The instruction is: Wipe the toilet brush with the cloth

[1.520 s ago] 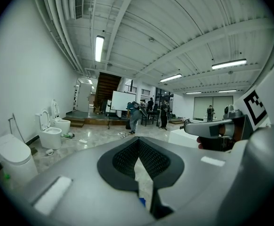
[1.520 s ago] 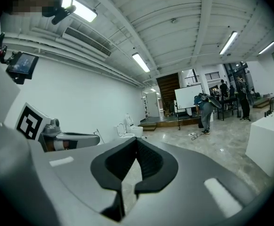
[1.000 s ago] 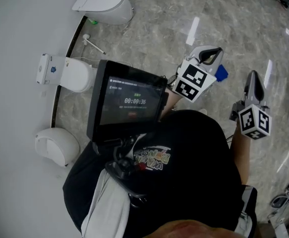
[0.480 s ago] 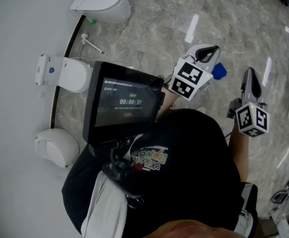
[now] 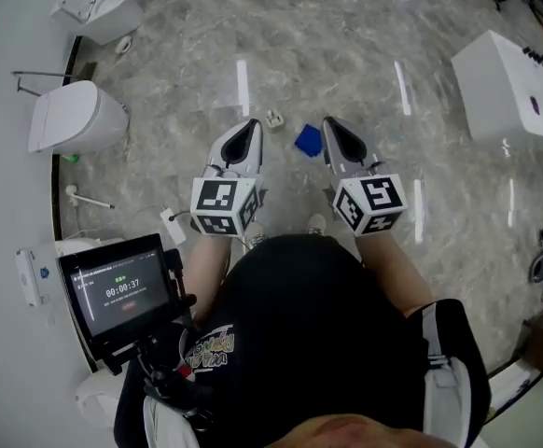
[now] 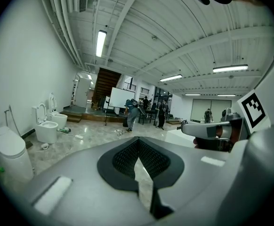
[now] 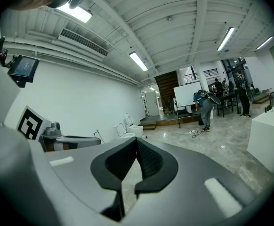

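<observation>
A small blue cloth [image 5: 308, 140] lies on the marble floor, just beyond and between the tips of my two grippers. A white long-handled brush [image 5: 89, 199] lies on the floor by the left wall, far from both. My left gripper [image 5: 244, 141] points forward, held above the floor, its black pads [image 6: 127, 155] closed together with nothing between them. The right gripper [image 5: 333, 134] is held beside it, shut and empty too, its pads [image 7: 145, 159] meeting at the tip. Each gripper shows at the edge of the other's view.
White toilets [image 5: 74, 118] stand along the left wall, another [image 5: 104, 9] farther back. A white box [image 5: 509, 87] stands at the right. A small white object [image 5: 273, 119] lies near the cloth. A screen [image 5: 118, 292] hangs at the person's chest. People [image 6: 131, 114] stand far across the hall.
The head view has swung round: both grippers now show side by side at the centre, pointing ahead, with the blue cloth between their tips. Both stay shut and empty.
</observation>
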Tool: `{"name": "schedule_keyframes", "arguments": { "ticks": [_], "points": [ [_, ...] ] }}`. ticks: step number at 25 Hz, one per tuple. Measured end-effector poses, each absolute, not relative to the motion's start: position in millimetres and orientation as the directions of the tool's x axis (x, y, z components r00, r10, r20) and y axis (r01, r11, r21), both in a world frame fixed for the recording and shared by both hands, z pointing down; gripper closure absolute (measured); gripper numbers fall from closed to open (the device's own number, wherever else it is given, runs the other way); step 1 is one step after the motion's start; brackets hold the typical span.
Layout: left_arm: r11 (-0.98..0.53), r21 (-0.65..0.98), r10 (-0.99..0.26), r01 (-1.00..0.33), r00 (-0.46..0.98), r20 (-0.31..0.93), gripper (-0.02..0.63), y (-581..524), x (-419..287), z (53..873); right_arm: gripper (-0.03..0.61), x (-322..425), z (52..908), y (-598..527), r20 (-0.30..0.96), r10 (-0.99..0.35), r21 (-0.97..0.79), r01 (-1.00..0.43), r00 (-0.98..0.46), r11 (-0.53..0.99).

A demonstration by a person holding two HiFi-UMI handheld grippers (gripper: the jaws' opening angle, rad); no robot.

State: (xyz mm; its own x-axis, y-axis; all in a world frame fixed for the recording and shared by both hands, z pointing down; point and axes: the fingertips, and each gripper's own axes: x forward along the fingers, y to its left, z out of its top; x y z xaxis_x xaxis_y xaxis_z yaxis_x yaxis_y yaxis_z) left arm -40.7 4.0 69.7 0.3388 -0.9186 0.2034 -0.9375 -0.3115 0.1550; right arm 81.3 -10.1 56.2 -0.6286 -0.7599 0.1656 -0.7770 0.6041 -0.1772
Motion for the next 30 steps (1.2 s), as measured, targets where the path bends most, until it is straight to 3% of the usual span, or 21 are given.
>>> {"name": "schedule_keyframes", "arguments": {
  "ticks": [30],
  "points": [
    [-0.361,0.102,-0.912,-0.927,0.374,0.172,0.601,20,-30,66,0.577,84,53,5,0.138,-0.769,-0.156,-0.781,-0.624,0.605]
  ]
}}
